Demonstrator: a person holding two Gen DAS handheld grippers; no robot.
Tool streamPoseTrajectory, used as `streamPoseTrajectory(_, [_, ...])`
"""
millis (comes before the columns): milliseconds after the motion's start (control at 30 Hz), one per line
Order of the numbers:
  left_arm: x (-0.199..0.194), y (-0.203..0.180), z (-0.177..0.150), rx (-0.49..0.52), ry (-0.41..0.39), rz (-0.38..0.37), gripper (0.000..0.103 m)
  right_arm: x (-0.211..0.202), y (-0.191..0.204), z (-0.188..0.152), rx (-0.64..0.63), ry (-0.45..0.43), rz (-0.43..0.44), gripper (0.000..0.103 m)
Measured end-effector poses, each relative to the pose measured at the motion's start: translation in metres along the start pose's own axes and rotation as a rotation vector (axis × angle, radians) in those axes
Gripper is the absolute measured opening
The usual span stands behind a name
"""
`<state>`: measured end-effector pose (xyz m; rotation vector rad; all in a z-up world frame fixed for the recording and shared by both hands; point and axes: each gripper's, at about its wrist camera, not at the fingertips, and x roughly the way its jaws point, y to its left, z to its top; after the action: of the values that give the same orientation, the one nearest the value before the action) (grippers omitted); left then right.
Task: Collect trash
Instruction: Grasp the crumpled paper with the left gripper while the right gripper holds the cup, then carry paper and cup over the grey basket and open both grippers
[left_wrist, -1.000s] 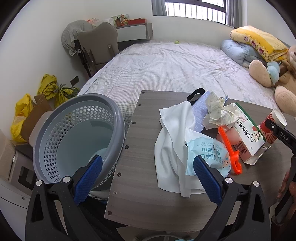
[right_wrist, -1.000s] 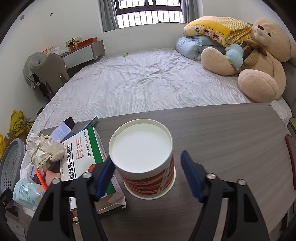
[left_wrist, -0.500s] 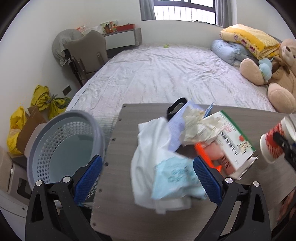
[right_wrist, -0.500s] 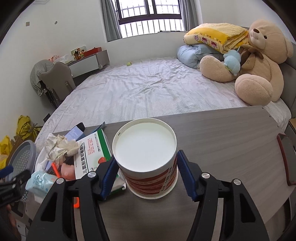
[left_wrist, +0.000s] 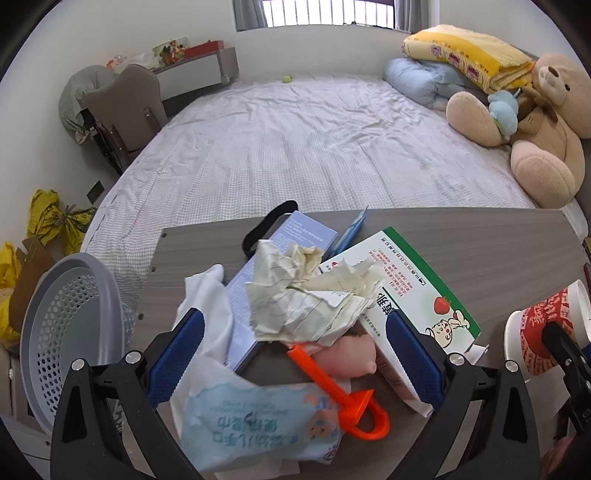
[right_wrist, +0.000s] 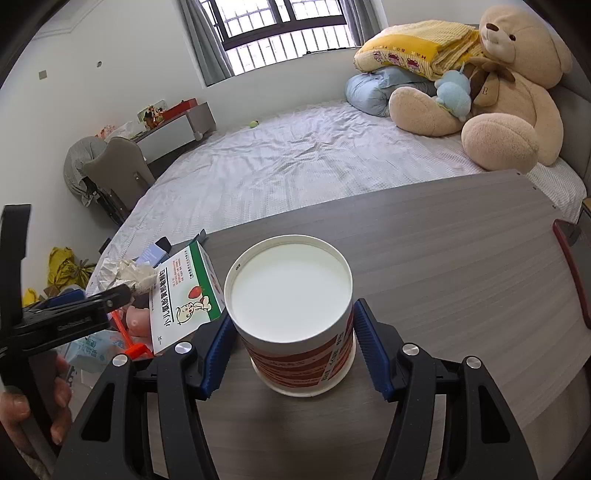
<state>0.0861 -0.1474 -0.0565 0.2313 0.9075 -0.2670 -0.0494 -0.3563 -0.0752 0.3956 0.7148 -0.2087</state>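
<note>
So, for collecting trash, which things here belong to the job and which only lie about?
For the job:
- paper cup, between the right gripper pads
- crumpled paper, ahead of the open left gripper
- wipes pack
- grey basket

Lying about:
- teddy bear
- folded blanket
- chair

You've got a white-lidded cup (right_wrist: 295, 317) w/ red-and-white print, a white box (left_wrist: 402, 288) w/ green edge and red text, plus an orange plastic tool (left_wrist: 340, 395). Wipes pack (left_wrist: 258, 424) is pale blue, crumpled paper (left_wrist: 306, 295) cream, basket (left_wrist: 66, 332) grey w/ perforated holes. Table (right_wrist: 461, 266) is grey wood-grain; gripper pads (right_wrist: 218, 354) blue.
</note>
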Motion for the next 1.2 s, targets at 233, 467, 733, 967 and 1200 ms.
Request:
streamPoseTrajectory(233, [0.021,-0.004,0.006,-0.012,0.034,0.004,0.097,0.006,-0.004,0.0,0.014,0.011,0.039,0.06])
streamPoseTrajectory(467, [0.024,-0.005,0.007,0.011,0.039,-0.012,0.069,0.005,-0.004,-0.001,0.024,0.009,0.05,0.06])
streamPoseTrajectory(733, [0.007,-0.001,0.007,0.009,0.002,-0.052,0.059,-0.002,0.001,0.003,0.013,0.004,0.055,0.06])
streamPoseTrajectory(967, [-0.038,0.014,0.011,-0.022,-0.088,-0.047,0.059,-0.015,0.018,0.004,-0.015,0.002,0.058,0.06])
streamPoseTrajectory(1200, [-0.083,0.059,-0.001,-0.078,-0.175,-0.02,0.059,-0.032,0.065,0.008,-0.097,-0.02,0.095,0.06])
